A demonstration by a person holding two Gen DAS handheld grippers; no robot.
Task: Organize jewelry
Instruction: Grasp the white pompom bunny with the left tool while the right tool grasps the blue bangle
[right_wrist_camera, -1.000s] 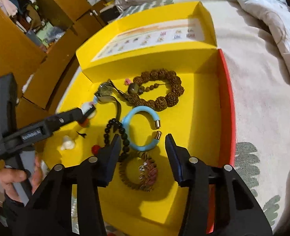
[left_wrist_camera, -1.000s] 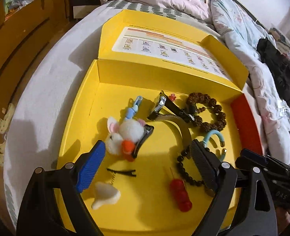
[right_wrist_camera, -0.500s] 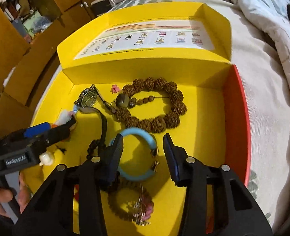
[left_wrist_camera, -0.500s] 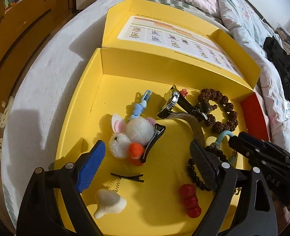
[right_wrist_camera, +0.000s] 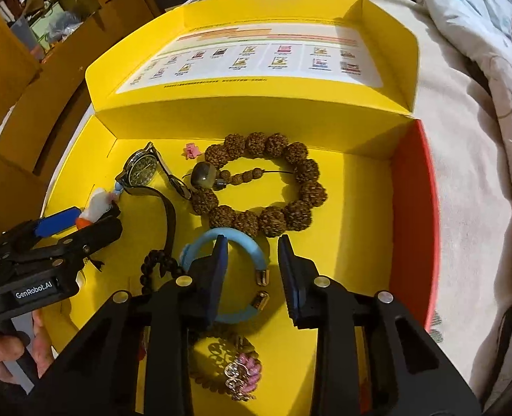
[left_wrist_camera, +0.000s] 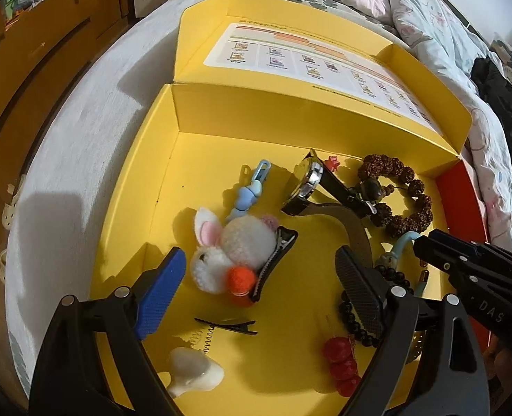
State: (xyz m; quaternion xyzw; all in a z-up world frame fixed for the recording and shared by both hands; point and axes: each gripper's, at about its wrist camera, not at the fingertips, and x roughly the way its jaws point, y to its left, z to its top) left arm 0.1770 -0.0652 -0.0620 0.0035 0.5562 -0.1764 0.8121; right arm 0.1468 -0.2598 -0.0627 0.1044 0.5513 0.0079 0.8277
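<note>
Both grippers are pressing deeper into the yellow box (right_wrist_camera: pixel 366 187) on the bed than a second ago, the right one closing on the blue bangle (right_wrist_camera: pixel 245 242). That bangle is lying near the box's front edge, its gap facing the red side wall. The right gripper (right_wrist_camera: pixel 252 277) is nearer, half open and holding nothing, one finger inside the ring, one outside. The left gripper (left_wrist_camera: pixel 256 294) is hanging wide open and empty over the bunny hair clip (left_wrist_camera: pixel 235 249).

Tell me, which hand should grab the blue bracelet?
The right gripper. Its open fingers already hang over the blue bracelet, while the left gripper sits open nearer the bunny clip.
</note>
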